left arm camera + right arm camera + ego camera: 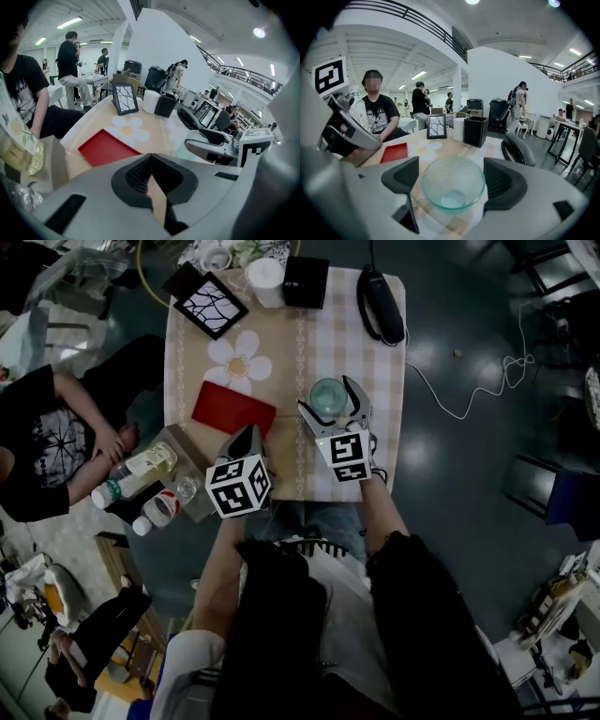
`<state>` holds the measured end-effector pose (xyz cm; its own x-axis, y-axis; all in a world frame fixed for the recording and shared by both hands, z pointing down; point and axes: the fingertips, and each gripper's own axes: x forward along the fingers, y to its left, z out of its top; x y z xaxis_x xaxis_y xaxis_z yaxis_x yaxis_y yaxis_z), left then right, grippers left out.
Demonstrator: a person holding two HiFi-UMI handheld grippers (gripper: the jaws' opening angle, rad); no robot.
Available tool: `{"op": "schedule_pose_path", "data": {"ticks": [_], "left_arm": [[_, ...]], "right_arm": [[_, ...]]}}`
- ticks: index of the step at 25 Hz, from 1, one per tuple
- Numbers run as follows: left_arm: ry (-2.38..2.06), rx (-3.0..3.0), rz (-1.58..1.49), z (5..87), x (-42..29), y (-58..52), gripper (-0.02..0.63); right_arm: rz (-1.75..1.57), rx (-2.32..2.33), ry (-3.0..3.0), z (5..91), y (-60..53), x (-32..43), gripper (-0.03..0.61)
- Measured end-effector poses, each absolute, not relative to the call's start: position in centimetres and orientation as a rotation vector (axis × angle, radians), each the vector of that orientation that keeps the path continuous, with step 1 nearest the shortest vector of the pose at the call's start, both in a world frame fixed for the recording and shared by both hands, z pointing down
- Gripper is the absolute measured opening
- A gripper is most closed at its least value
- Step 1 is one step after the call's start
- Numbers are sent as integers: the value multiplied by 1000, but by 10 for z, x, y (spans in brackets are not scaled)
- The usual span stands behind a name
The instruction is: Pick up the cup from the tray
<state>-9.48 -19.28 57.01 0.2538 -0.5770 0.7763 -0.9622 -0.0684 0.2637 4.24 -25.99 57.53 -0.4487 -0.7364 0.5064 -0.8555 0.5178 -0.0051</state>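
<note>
The table (300,352), under a pale checked cloth, filled the upper middle of the head view. The red tray (232,409) lay at centre left. It was flat, shallow-rimmed and matt, and it carried nothing. The left gripper (251,435) hung at the table's near edge, just below the tray, with its ribbed jaws pressed together on nothing. The right gripper (451,180) was spread wide, one dark ribbed pad on each side of the cup (453,183). A gap showed at both sides, so there was no contact.

The cup stood on the cloth at the centre of the head view, to the right of the tray and apart from it. It was clear greenish glass, bowl-shaped, with a dimpled wall and a wide mouth tapering to a small base.

Judged rigid, brittle, fairly light and slippery — the taper would tend to squeeze it upward out of a closing grip. Hold advised across the wall just below the rim, pads square, closure gentle.
</note>
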Motion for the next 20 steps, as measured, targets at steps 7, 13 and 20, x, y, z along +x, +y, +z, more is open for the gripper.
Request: {"op": "schedule_pose_path", "data": {"ticks": [7, 13, 20], "left_arm": [[-1446, 1784, 575, 549, -99, -187, 6], [-1470, 1828, 527, 529, -100, -184, 6], [-1500, 1854, 489, 515, -103, -172, 6]], "right_arm": [[303, 1312, -2352, 537, -256, 36, 413], [333, 1344, -2367, 512, -246, 32, 411], [346, 1289, -2394, 491, -225, 23, 410]]}}
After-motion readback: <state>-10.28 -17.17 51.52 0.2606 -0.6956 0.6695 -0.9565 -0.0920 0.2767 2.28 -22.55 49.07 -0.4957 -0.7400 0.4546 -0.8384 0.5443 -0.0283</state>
